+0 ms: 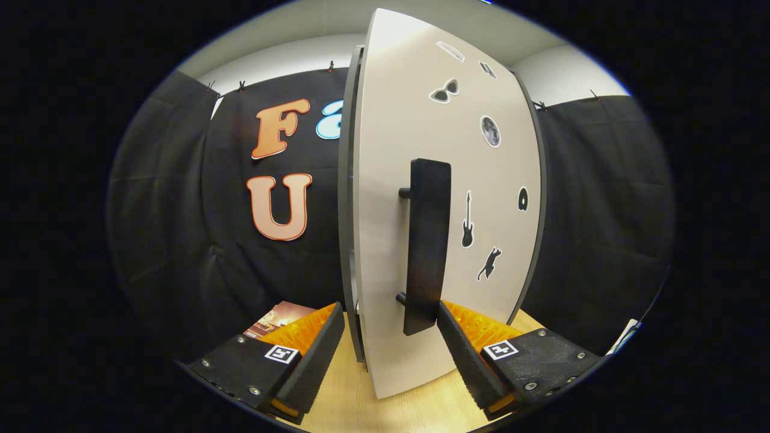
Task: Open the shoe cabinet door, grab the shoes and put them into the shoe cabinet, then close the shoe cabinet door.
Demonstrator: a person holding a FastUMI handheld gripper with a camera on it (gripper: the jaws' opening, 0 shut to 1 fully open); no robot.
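Note:
The shoe cabinet's white door (385, 210) stands upright just ahead of me, with small black and white stickers on its face. Its free edge sits a little off the dark cabinet frame (347, 210) behind it. A long black vertical handle (428, 240) is mounted on the door. My gripper (390, 310) is open, and the door's edge and the handle's lower end lie between the fingers. The right finger (463, 349) is close against the handle's bottom end, while the left finger (322, 349) stays apart from the door, on the frame's side.
The cabinet stands on a light wooden surface (361, 403). A reddish-brown booklet (274, 322) lies flat to the left, beyond the left finger. A small white object (625, 337) shows at the far right. Black cloth walls close in the booth on both sides.

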